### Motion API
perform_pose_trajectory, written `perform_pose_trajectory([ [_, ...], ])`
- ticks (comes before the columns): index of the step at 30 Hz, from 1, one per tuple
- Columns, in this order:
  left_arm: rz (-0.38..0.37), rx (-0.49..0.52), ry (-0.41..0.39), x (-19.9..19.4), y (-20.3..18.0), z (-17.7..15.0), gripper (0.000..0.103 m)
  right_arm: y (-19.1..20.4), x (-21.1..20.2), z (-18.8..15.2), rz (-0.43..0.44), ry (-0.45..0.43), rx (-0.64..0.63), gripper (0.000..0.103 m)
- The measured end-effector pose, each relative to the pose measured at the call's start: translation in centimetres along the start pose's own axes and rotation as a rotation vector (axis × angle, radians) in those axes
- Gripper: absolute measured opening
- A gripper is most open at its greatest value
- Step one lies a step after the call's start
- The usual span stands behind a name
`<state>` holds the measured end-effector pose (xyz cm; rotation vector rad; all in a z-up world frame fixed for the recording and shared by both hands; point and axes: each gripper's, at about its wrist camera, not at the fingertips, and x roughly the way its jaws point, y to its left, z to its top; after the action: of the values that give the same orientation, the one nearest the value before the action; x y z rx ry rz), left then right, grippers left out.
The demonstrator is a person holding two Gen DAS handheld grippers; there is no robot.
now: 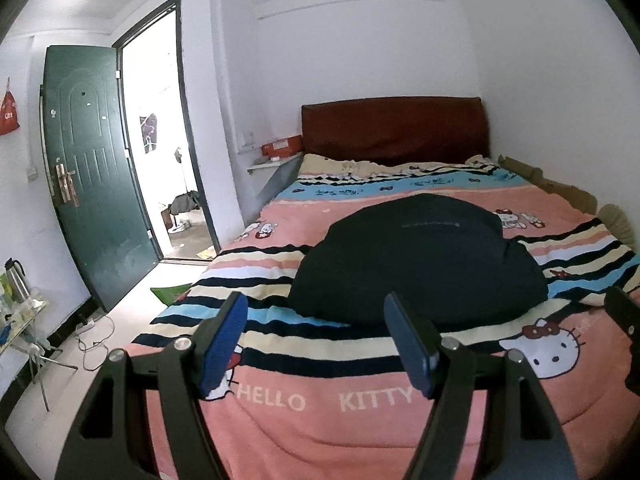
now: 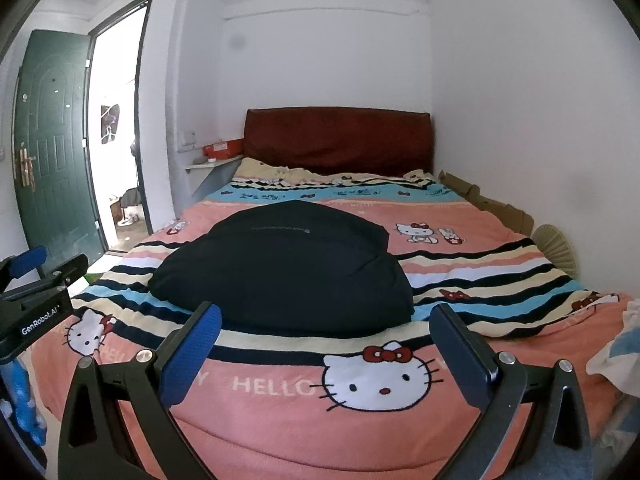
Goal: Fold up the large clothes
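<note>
Left gripper (image 1: 316, 336) and right gripper (image 2: 326, 344) both spread, empty, hovering over the Hello Kitty blanket (image 2: 280, 408); black garment (image 2: 288, 272) lies bunched straight ahead, between them, long axis left-right, roughly equally near both.

left tool (image 1: 316, 312) agape; dark garment (image 1: 416, 260) lies on bedspread (image 1: 320, 424)

White walls (image 1: 360, 60) enclosed the room. A green door (image 1: 92, 168) stood open at frame left; a dark red headboard (image 1: 394, 128) backed the bed (image 1: 320, 420).
</note>
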<state>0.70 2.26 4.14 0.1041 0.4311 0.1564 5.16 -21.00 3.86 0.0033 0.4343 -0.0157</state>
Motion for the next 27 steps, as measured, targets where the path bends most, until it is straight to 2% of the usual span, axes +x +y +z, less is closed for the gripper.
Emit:
perform_pose_trajectory([
  [12,0.013,0.024,0.037,0.9,-0.1,-0.9,0.069,-0.4,0.3,-0.4,0.010,0.017,0.027,0.102],
  [27,-0.024,0.013,0.047,1.2,0.1,-1.2,0.069,-1.7,1.7,-1.2,-0.006,0.053,0.064,0.102],
])
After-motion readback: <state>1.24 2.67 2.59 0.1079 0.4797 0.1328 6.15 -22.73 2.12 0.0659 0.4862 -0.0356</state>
